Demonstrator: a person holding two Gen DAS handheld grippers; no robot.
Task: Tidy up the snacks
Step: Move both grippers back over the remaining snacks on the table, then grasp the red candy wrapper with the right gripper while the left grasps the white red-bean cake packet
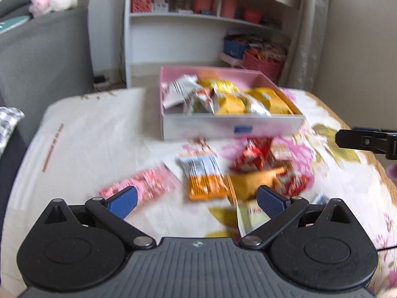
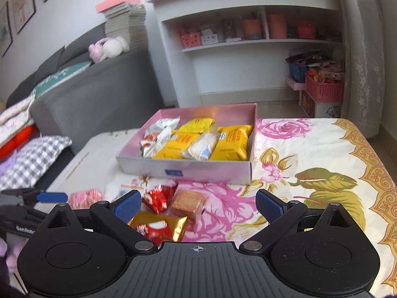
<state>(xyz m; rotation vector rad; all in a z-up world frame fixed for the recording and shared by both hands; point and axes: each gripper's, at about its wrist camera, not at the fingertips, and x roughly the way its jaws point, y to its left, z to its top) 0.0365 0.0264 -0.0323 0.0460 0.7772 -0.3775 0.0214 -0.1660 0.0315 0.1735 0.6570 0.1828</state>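
Lower left of the left wrist view, the pink packet (image 1: 141, 186) lies loose on the worktop (image 1: 86, 134); left gripper (image 1: 197, 198) and right gripper (image 2: 198, 204) both gape, jaws empty. Settle squarely over one packet, then carry it to the pink box (image 2: 188, 171) at centre.

One pink box (image 2: 198, 171), three yellow packets (image 2: 232, 142), two grippers (image 2: 197, 204).

Our left tool (image 1: 197, 200) hangs wide open and empty over the floral desk (image 1: 347, 173); below it lie blurred loose snacks: a pink packet (image 1: 148, 186), an orange-and-white packet (image 1: 203, 176), red wrappers (image 1: 255, 152); beyond stands the pink box (image 1: 233, 128) holding yellow packets (image 1: 270, 100); our right tool's fingertip (image 1: 367, 141) enters at the right edge.
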